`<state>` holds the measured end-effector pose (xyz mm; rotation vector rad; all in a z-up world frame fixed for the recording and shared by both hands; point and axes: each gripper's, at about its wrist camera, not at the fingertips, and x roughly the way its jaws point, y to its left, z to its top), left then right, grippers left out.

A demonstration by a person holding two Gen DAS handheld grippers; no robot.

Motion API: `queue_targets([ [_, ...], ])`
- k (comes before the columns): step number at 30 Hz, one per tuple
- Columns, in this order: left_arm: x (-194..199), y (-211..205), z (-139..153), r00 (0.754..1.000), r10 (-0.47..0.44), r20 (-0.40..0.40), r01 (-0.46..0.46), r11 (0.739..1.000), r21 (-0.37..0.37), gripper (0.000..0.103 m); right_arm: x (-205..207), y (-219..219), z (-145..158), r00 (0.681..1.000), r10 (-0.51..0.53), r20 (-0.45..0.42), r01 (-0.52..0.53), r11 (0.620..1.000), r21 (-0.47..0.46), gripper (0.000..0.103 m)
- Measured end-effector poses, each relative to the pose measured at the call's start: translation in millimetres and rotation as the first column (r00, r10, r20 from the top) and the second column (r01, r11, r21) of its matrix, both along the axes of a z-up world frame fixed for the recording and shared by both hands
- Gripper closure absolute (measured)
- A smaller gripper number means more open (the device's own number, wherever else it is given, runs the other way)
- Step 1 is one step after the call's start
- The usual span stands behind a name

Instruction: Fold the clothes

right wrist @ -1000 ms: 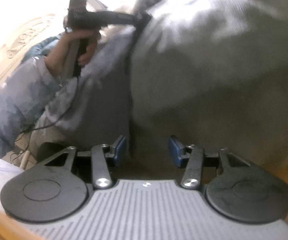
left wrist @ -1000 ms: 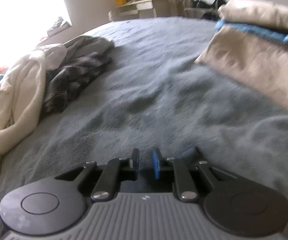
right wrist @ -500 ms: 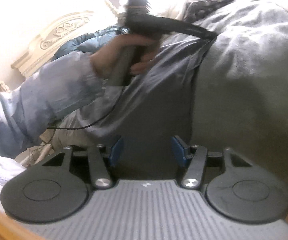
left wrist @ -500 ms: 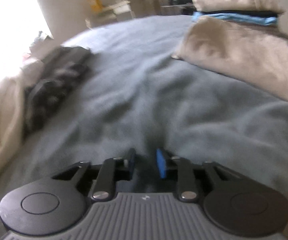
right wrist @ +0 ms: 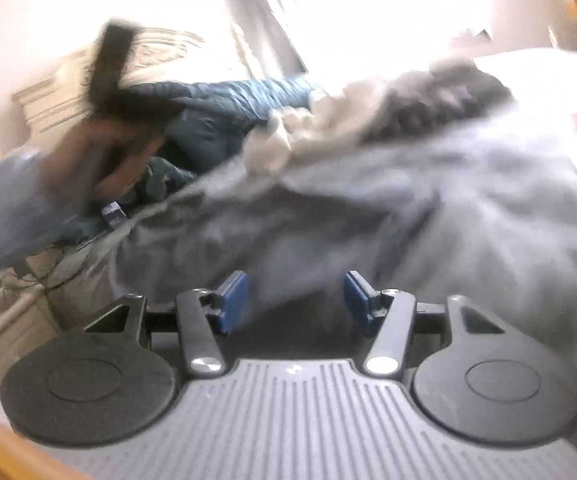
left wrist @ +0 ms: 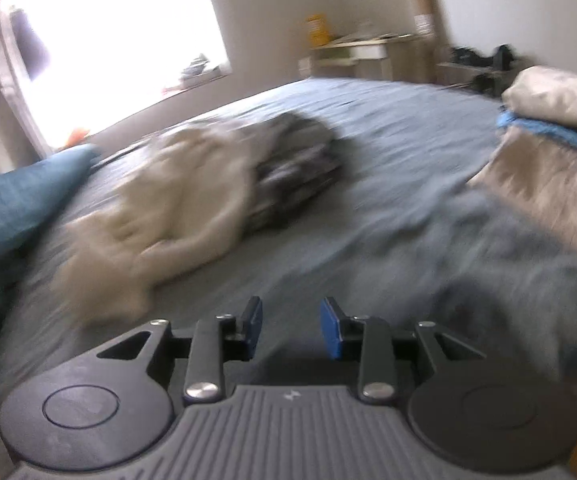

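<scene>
Left gripper (left wrist: 291,327) open, empty, above grey bedcover (left wrist: 388,128). Right gripper (right wrist: 296,299) open wide, empty. Cream garment (left wrist: 176,200) near.

Blown-out window (left wrist: 108,40) glare, heavy motion blur, fisheye bending at edges.

both wrist views low over bed (left wrist: 388,120), sharing cream clothes pile (left wrist: 176,208).
</scene>
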<state>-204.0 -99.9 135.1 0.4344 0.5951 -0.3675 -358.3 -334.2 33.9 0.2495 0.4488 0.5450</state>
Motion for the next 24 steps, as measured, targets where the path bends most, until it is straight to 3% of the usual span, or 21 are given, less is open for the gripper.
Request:
queue_targets([
  [3, -34.2, 58.3, -23.3, 0.997, 0.072, -0.030, -0.073, 0.997, -0.013, 0.065, 31.1, 30.2, -7.8, 1.000, 0.002, -0.015, -0.004, 0.993, -0.118, 0.050],
  [7, -75.7, 113.3, -82.0, 0.983, 0.019, -0.183, -0.047, 0.988, -0.150, 0.065, 70.7, 69.3, -18.8, 0.999, 0.000, -0.034, -0.010, 0.962, -0.272, 0.050],
  [11, -108.4, 159.9, -119.7, 0.981, 0.074, -0.180, -0.131, 0.935, -0.329, 0.066, 52.1, 77.4, -33.3, 0.999, -0.048, 0.015, 0.050, 0.912, -0.408, 0.049],
  [14, -122.3, 194.4, -125.4, 0.978, 0.165, -0.127, -0.202, 0.905, -0.374, 0.068, 42.7, 73.9, -26.4, 0.996, -0.087, 0.005, 0.078, 0.868, -0.490, 0.048],
  [17, -119.4, 226.7, -122.3, 0.947, 0.223, -0.232, -0.308, 0.836, -0.453, 0.078, 40.1, 66.6, -7.5, 0.988, -0.142, -0.056, 0.087, 0.827, -0.556, 0.048],
  [18, -120.6, 232.2, -115.9, 0.942, 0.231, -0.244, -0.322, 0.824, -0.465, 0.077, 41.6, 68.9, 0.9, 0.984, -0.167, -0.062, 0.100, 0.803, -0.587, 0.048],
  [19, -124.6, 233.4, -106.0, 0.946, 0.239, -0.221, -0.316, 0.831, -0.457, 0.076, 42.2, 72.9, 9.3, 0.984, -0.173, -0.049, 0.108, 0.785, -0.610, 0.048],
  [22, -131.4, 240.2, -76.1, 0.951, 0.279, -0.134, -0.310, 0.843, -0.440, 0.058, 49.5, 99.2, 45.0, 0.997, -0.079, 0.019, 0.075, 0.800, -0.595, 0.048],
  [24, -122.7, 262.0, -71.6, 0.930, 0.335, -0.148, -0.364, 0.797, -0.482, 0.038, 63.9, 129.7, 63.9, 0.997, 0.046, 0.058, -0.005, 0.817, -0.577, 0.047],
])
